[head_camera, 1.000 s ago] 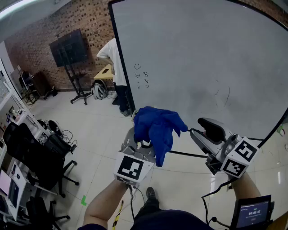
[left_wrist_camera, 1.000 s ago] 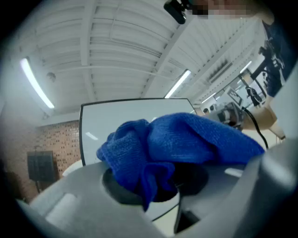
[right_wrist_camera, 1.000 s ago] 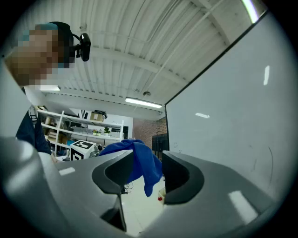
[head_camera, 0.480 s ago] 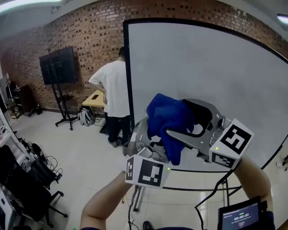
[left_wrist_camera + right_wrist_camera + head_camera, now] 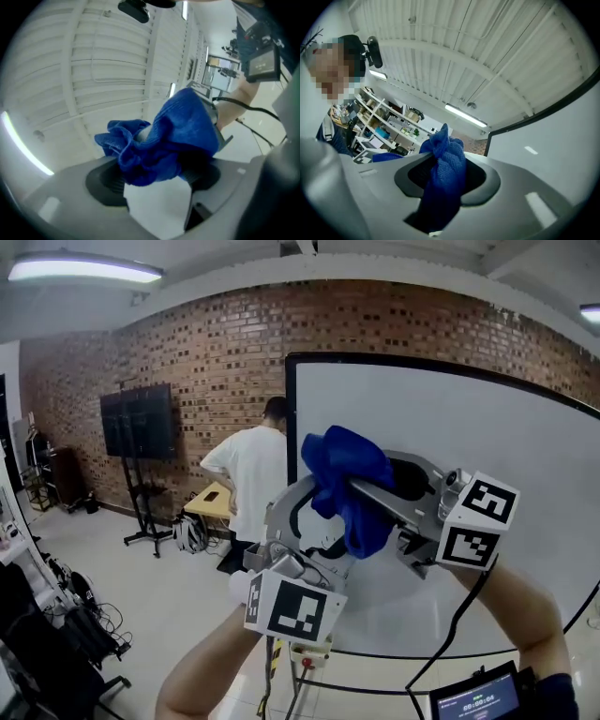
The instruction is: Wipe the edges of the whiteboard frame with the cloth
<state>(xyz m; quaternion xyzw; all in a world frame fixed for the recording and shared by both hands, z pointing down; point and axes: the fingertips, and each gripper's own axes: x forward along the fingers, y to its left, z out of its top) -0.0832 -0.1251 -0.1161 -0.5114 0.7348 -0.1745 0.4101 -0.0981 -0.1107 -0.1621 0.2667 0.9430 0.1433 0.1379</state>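
The blue cloth point(image 5: 349, 486) is being handed over: the right gripper point(image 5: 447, 176) jaws have just closed on it, and the left gripper point(image 5: 154, 187) jaws have just opened wide. Next, the whiteboard frame point(image 5: 290, 418) must be reached.

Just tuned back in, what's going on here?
A person holds a gripper in each hand before the whiteboard, passing the blue cloth between them. The right gripper has just been closing its jaws and now pinches the cloth; the left gripper has just been opening its jaws, the cloth lying slack between them. No wiping of the black frame yet.
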